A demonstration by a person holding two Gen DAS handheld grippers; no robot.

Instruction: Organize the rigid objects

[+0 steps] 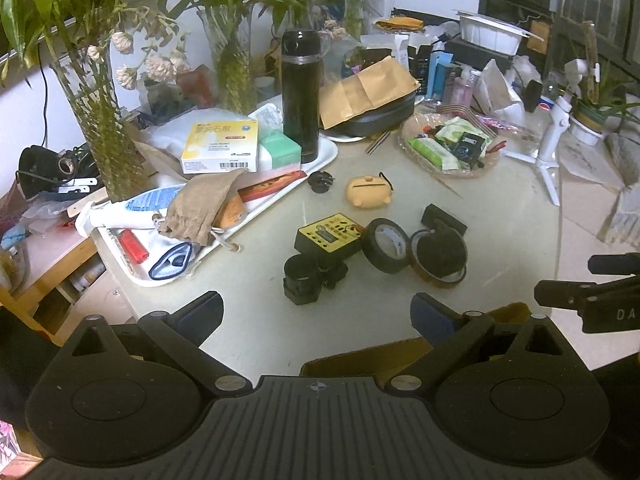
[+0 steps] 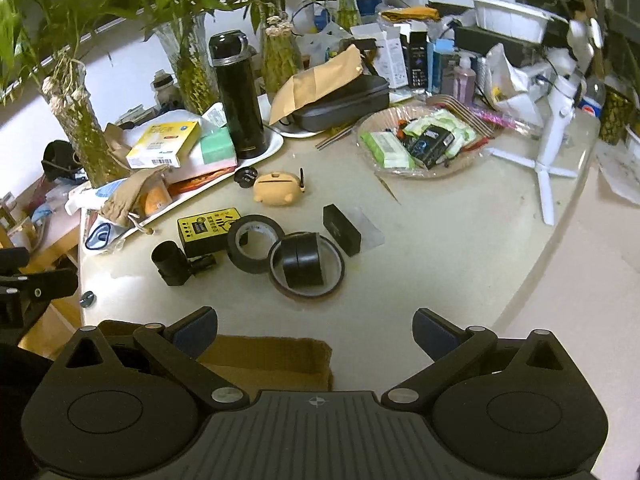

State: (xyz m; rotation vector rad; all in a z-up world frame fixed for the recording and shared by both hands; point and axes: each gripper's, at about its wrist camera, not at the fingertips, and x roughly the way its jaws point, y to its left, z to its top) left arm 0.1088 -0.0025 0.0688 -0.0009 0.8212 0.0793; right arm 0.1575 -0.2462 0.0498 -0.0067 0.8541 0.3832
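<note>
Both claws, left gripper and right gripper, gape wide, holding nothing (poised, seemingly), black tape roll at twelve o'clock awaiting sorting.

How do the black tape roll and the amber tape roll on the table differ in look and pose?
The black tape roll is opaque and thick-walled, and it leans tilted against the yellow device. The amber tape roll is thin-walled and translucent, wider across, and lies flat on the table. The black tape roll has an empty core, while the amber tape roll has a dark roll standing inside it. Both are ring-shaped and touch each other.
</note>
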